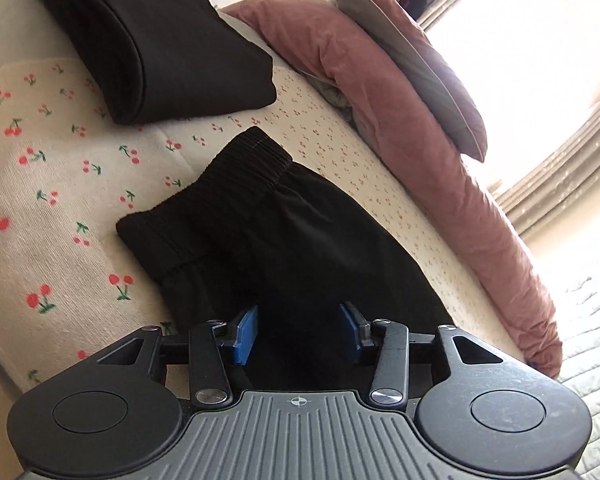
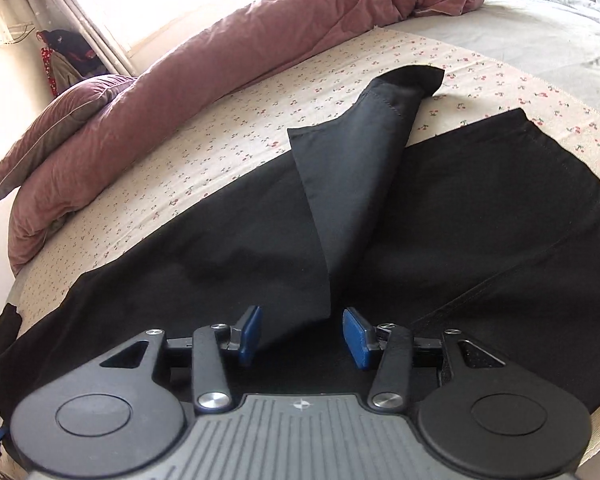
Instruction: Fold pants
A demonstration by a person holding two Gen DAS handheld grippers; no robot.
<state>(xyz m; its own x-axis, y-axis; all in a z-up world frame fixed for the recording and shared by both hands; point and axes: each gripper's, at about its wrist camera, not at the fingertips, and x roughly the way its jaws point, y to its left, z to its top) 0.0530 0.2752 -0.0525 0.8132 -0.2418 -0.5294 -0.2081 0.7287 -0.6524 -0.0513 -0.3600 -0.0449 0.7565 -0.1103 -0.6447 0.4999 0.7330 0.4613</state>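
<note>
Black pants (image 1: 300, 232) lie on a cherry-print sheet (image 1: 60, 184). In the left wrist view their elastic waistband (image 1: 236, 176) points away from me. My left gripper (image 1: 298, 332) is open just above the pants near the waist, blue pads apart. In the right wrist view the pant legs (image 2: 500, 208) lie flat, with one leg end (image 2: 360, 168) flipped up and twisted across them. My right gripper (image 2: 302, 334) is open over the fabric, the raised fold's edge between its pads.
A folded black garment (image 1: 140, 40) lies at the far left of the sheet. A pink duvet (image 1: 420, 120) (image 2: 220, 52) and a pillow (image 1: 412, 52) run along the far side. A bright curtained window (image 1: 540, 40) is beyond. A grey quilt (image 2: 540, 28) covers the rest of the bed.
</note>
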